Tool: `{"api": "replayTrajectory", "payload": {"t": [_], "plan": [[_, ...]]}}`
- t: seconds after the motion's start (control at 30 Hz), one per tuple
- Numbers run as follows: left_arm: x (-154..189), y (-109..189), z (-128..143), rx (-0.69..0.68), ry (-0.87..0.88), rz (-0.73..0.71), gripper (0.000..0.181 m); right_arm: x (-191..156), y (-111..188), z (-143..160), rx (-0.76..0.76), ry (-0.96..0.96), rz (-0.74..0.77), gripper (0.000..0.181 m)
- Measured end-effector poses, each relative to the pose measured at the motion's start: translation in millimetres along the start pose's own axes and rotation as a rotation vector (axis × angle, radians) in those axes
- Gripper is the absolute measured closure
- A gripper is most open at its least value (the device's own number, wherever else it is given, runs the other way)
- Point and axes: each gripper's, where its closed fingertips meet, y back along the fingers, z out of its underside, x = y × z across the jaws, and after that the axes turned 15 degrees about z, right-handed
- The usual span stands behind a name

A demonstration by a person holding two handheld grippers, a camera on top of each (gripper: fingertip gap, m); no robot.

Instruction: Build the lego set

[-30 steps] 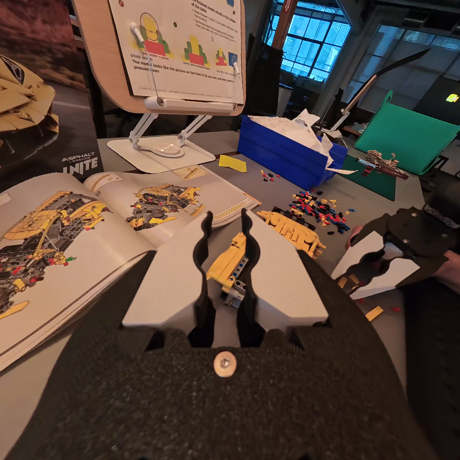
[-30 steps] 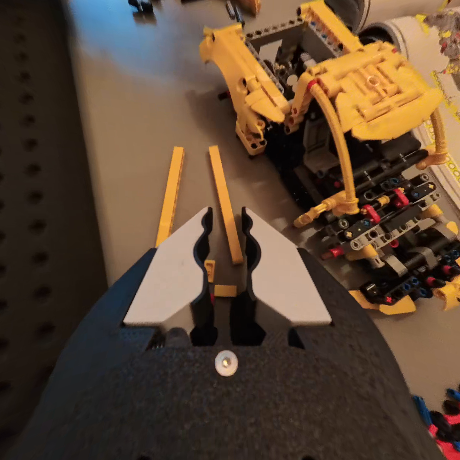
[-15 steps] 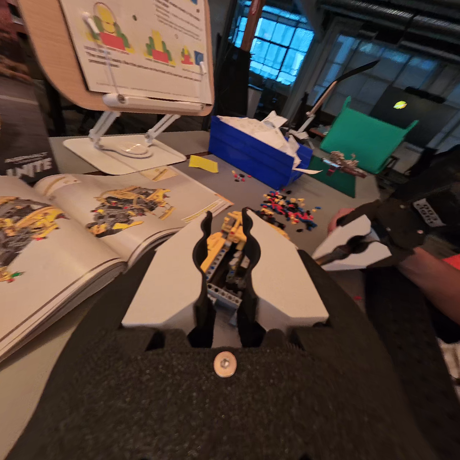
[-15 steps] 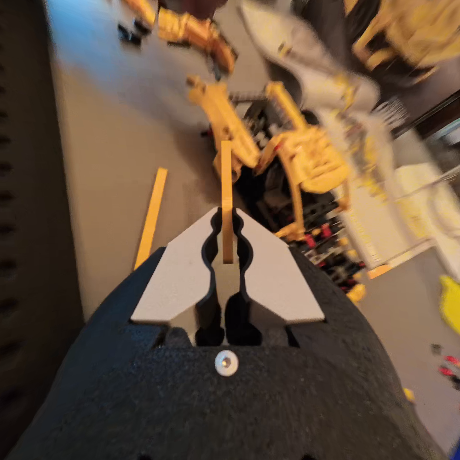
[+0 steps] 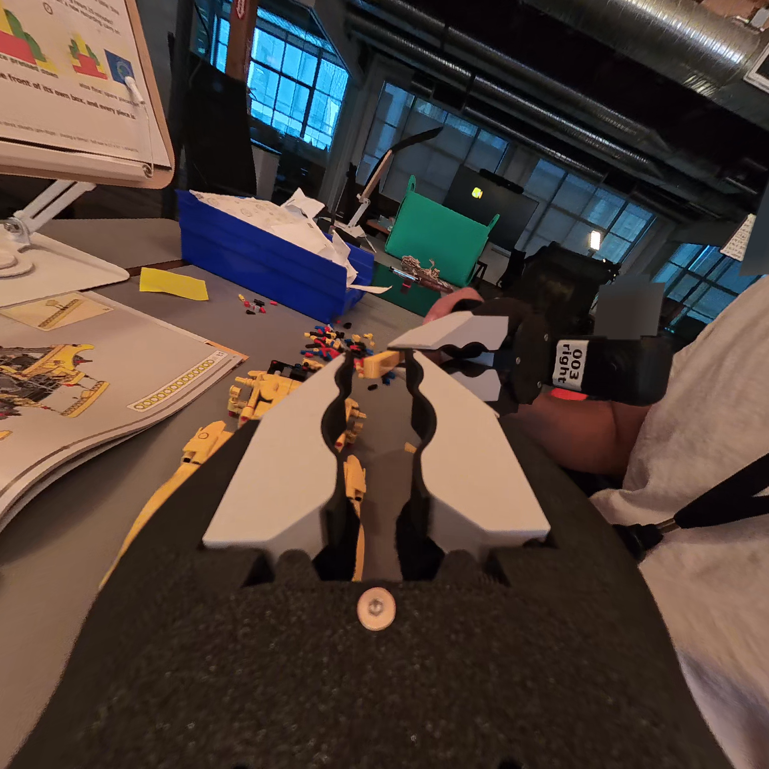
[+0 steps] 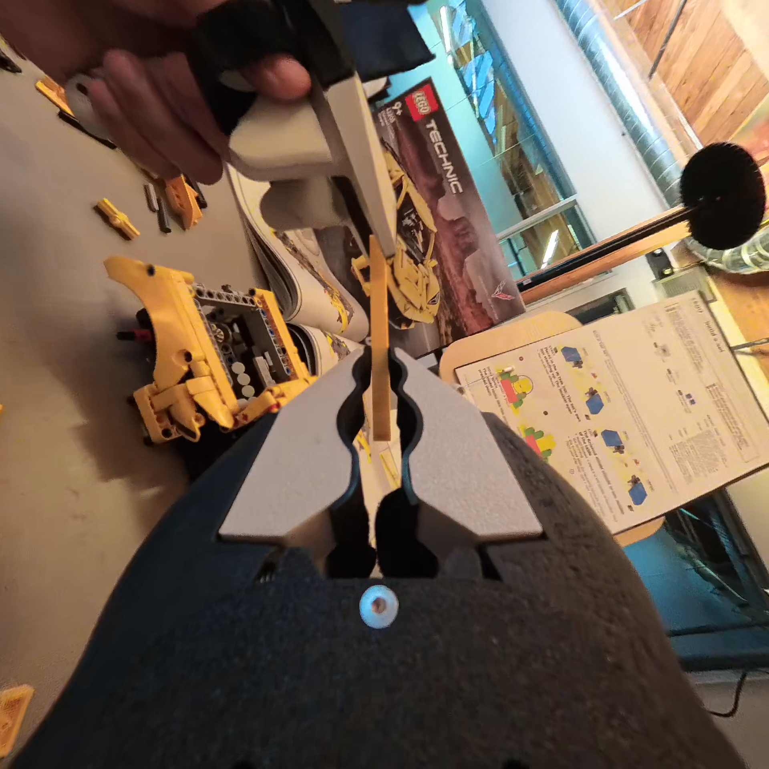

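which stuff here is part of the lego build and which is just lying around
In the job:
- yellow strip, clamped in the right gripper
- half-built yellow car
- instruction book
- loose small pieces
- left gripper, open

Just lying about:
- blue bin of paper
- green bag

- A workshop or lab in an industrial loft.
- Bare metal ducts (image 5: 649,37) run under a dark ceiling.
- Tall gridded windows (image 5: 291,91) line the walls.
- A grey worktable (image 5: 266,324) holds a blue bin (image 5: 258,258) and an instruction sheet on a stand (image 6: 616,399).
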Motion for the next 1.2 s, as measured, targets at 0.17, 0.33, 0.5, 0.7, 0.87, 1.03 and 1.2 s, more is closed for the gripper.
{"api": "replayTrajectory", "payload": {"t": [0.17,0.33,0.5,0.7,0.87,1.03,1.2], "plan": [[5,-11,13,-0.069,0.010,0.034,0.159,-4,8,-4,0.027,0.029,0.013,0.175],[3,-15,22,-0.116,0.007,0.020,0.165,-11,8,0,0.025,0.006,-0.027,0.175],[7,-15,24,-0.129,0.005,0.035,0.174,-11,8,0,0.022,-0.029,-0.019,0.175],[13,-12,10,-0.102,-0.095,0.018,0.174,12,14,-2,-0.020,-0.516,-0.043,0.148],[24,-11,-1,-0.061,-0.176,0.047,0.174,21,23,1,-0.015,-1.197,-0.436,0.151],[31,-14,0,-0.070,-0.211,0.076,0.174,28,27,-2,0.022,-1.323,-0.527,0.169],[34,-15,2,-0.074,-0.214,0.090,0.174,29,29,-1,0.033,-1.323,-0.534,0.175]]}}
